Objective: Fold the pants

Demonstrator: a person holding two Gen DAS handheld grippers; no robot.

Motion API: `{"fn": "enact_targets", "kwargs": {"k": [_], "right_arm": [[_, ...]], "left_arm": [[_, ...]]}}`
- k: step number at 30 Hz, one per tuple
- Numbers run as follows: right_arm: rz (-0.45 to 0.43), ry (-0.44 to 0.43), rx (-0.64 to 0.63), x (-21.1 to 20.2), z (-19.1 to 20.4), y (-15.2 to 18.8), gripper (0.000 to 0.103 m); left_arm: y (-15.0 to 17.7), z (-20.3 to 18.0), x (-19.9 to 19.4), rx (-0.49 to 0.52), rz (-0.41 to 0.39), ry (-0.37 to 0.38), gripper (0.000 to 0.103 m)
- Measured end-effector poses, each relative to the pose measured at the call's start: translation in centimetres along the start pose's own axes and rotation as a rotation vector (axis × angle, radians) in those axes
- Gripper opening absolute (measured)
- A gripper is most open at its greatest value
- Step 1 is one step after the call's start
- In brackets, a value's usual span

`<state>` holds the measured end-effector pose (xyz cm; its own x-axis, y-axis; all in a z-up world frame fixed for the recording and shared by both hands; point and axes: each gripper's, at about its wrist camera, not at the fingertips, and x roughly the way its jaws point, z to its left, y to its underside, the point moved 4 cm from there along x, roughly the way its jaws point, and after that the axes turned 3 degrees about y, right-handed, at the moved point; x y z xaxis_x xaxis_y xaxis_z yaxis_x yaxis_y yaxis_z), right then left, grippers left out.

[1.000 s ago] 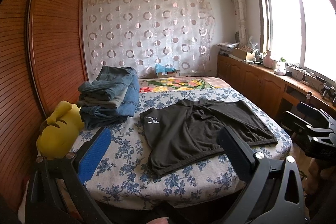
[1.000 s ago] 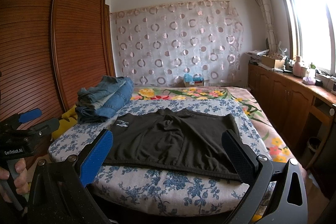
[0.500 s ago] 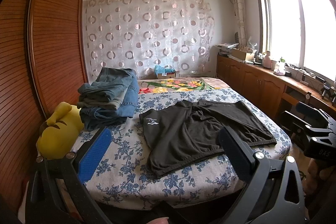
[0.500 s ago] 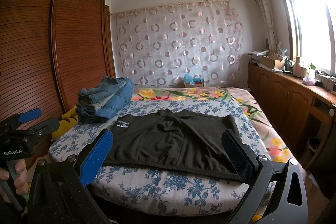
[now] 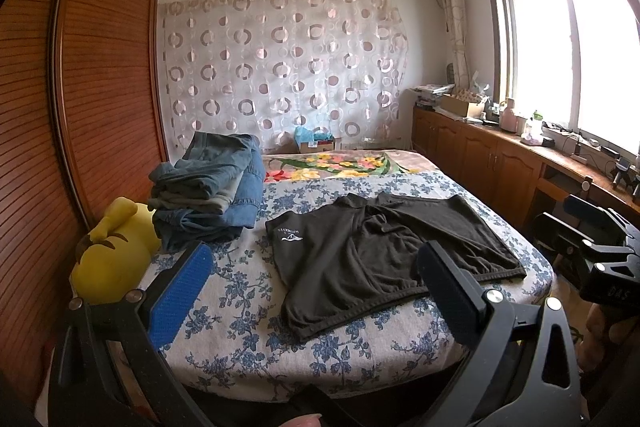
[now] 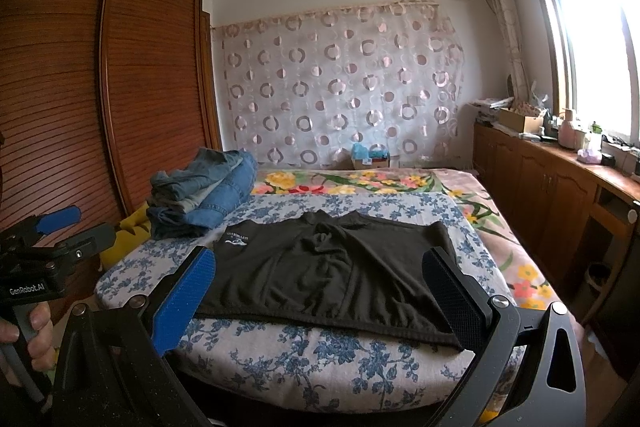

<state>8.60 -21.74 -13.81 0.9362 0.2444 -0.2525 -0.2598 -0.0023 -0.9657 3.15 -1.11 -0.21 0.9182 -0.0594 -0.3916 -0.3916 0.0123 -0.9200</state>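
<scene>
A pair of black shorts (image 5: 376, 255) with a small white logo lies spread flat on the near part of the bed (image 5: 248, 343); it also shows in the right wrist view (image 6: 332, 275). My left gripper (image 5: 316, 283) is open and empty, held off the near left corner of the bed. My right gripper (image 6: 320, 287) is open and empty, held in front of the bed's near edge, facing the waistband. Each gripper shows in the other's view, the right one (image 5: 600, 247) at the right, the left one (image 6: 44, 243) at the left.
A pile of folded jeans (image 5: 208, 191) sits on the bed's far left, beside a yellow plush toy (image 5: 112, 255). A wooden wardrobe (image 5: 80, 107) stands at the left. Low wooden cabinets (image 5: 500, 159) with clutter run under the window at the right.
Both views have shifted very slightly; the shorts and the jeans pile have not moved, and both grippers stay open.
</scene>
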Motion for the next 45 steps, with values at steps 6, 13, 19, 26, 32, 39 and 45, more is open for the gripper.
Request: {"fn": "enact_targets", "kwargs": {"k": [6,13,19,26,32,39,45], "right_arm": [[-0.002,-0.001,-0.001,0.0,0.0,0.1,0.103],[0.014,0.006,0.004,0.3,-0.4,0.4,0.103],[0.037,0.018,0.019,0.9,-1.0,0.5,0.103],[0.057,0.027,0.028,1.4,-1.4,0.4,0.103],[0.08,0.039,0.02,1.9,-1.9,0.8,0.103],[0.117,0.048,0.009,2.7,-2.5,0.4,0.103],[0.132,0.074,-0.013,4.1,-3.6,-0.4,0.103]], "left_arm": [[-0.1,-0.1,0.0,0.0,0.0,0.0,0.103],[-1.0,-0.9,-0.6,-0.007,0.013,0.003,0.103],[-1.2,-1.8,1.3,-0.001,0.056,0.041,0.103],[-0.1,-1.8,3.0,0.0,0.081,0.074,0.103],[0.8,-1.4,4.0,0.003,0.102,0.075,0.103],[0.4,-1.3,6.4,0.032,0.109,0.082,0.103],[-0.1,-0.9,9.3,0.055,0.125,0.077,0.103]]}}
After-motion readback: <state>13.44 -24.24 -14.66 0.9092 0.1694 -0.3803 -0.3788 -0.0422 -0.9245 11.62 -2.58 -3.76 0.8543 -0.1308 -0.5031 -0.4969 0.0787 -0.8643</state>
